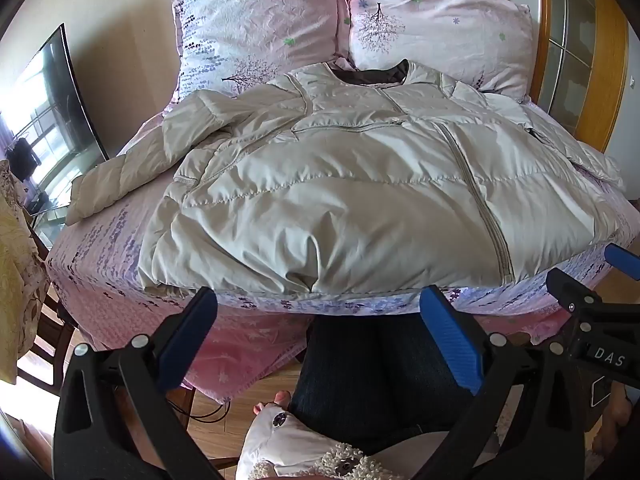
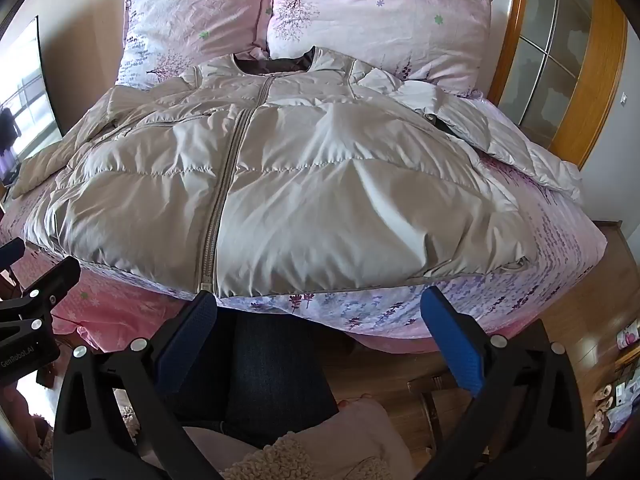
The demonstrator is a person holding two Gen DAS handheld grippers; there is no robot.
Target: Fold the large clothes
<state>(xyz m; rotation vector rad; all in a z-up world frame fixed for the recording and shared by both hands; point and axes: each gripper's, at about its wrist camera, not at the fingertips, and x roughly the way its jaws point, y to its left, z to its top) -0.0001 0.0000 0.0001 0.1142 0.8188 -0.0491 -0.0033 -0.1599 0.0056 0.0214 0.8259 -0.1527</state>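
A large beige puffer jacket [image 1: 340, 196] lies front up and zipped on the bed, collar toward the pillows, hem at the near edge. It also shows in the right wrist view [image 2: 280, 192]. Its left sleeve [image 1: 132, 168] stretches toward the bed's left edge; its right sleeve [image 2: 516, 144] lies toward the right edge. My left gripper [image 1: 320, 300] is open and empty, just below the hem left of the zip. My right gripper [image 2: 320, 304] is open and empty, just below the hem right of the zip [image 2: 228, 184].
The bed has a pink flowered sheet [image 1: 100, 264] and two pink pillows [image 1: 256, 28] at the head. A TV screen [image 1: 44, 120] stands to the left. A wooden glazed door [image 2: 560, 60] is at the right. The person's dark-trousered legs [image 1: 372, 372] and slippers stand on the wooden floor.
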